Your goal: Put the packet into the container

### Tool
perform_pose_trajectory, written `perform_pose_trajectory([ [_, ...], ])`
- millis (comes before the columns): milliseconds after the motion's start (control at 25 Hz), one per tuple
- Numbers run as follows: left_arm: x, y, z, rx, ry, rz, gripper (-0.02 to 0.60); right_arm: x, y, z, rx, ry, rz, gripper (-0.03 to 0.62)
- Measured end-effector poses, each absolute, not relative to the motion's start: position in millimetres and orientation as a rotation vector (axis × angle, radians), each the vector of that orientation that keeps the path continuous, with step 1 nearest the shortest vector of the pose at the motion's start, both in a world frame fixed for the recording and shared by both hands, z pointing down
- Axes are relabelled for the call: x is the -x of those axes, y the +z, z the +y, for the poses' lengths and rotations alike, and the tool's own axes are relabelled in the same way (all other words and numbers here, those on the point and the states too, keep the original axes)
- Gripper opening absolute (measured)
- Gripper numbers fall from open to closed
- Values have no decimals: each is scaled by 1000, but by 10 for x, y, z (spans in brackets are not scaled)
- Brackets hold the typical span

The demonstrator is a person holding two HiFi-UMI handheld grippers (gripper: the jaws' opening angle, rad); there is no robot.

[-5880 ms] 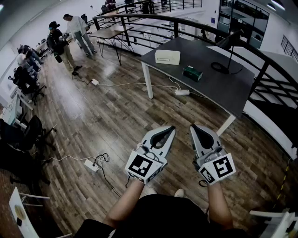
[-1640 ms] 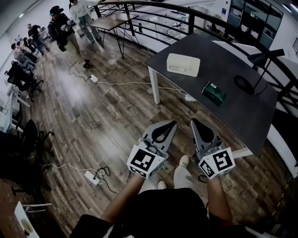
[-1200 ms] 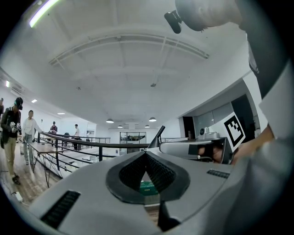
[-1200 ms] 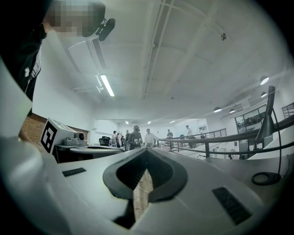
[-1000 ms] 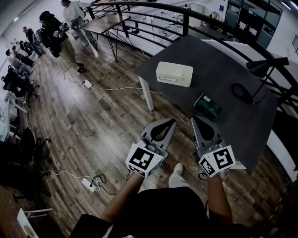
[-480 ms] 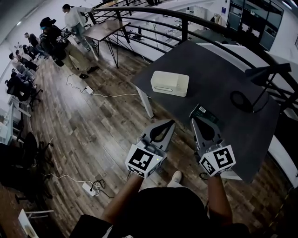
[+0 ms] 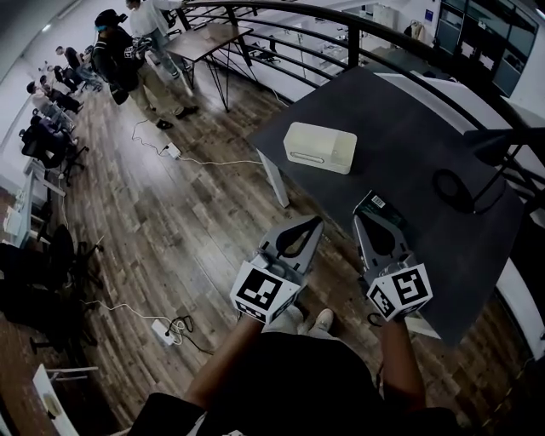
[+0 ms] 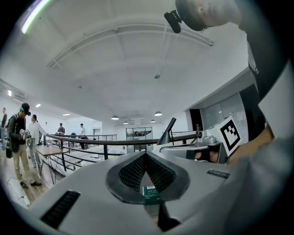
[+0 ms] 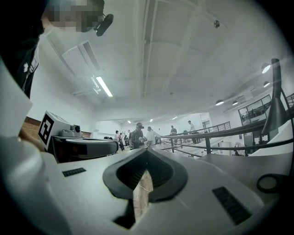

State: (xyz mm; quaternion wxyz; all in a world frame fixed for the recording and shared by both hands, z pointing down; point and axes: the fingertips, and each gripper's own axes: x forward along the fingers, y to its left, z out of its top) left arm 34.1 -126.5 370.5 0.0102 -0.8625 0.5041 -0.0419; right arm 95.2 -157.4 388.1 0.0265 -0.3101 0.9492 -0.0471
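A green packet point(image 7: 371, 203) lies on the dark grey table point(image 7: 409, 128), and the tip of my right gripper point(image 7: 358, 218) covers its near end in the head view. The container is a cream box point(image 7: 319, 146) standing further back on the table's left part. My right gripper's jaws meet at the tip, shut and holding nothing point(image 9: 146, 150). My left gripper point(image 7: 316, 221) hangs over the floor just left of the table edge, also shut and empty. In the left gripper view the packet point(image 8: 150, 194) shows low in the hollow behind the shut tips point(image 8: 145, 153).
A black desk lamp point(image 7: 502, 145) with a round base point(image 7: 456, 189) stands on the table's right side. A dark railing point(image 7: 281, 17) runs behind the table. Several people stand at the far left point(image 7: 119, 55). Cables and a power strip point(image 7: 162, 328) lie on the wooden floor.
The table, box and packet have drawn nearer and lower in the head view; the packet now sits at the right gripper's tip. Both grippers stay shut, side by side.
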Motion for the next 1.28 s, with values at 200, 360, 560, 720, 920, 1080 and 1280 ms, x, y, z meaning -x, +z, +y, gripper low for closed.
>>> perform_pose_trajectory([
  [200, -232, 3704, -1341, 2680, -136, 1599, 6, -901, 3876, -1681, 954, -146, 2935, 3],
  [360, -168, 3732, -1494, 2695, -127, 1579, 6, -816, 3882, -1816, 968, -136, 2935, 3],
  [560, -76, 3789, -1793, 2741, -93, 1533, 6, -726, 3960, -2076, 1030, -145, 2938, 3],
  [720, 72, 3757, -2085, 2762, -65, 1492, 6, -573, 3955, -2357, 1066, -137, 2931, 3],
  [920, 400, 3756, -2540, 2779, -46, 1473, 6, -237, 3960, -2780, 1098, -114, 2941, 3],
  [1080, 655, 3721, -2881, 2794, -22, 1456, 6, -23, 3895, -3092, 1127, -90, 2937, 3],
  [1280, 930, 3681, -3183, 2811, -8, 1406, 6, 228, 3837, -3402, 1172, -80, 2924, 3],
])
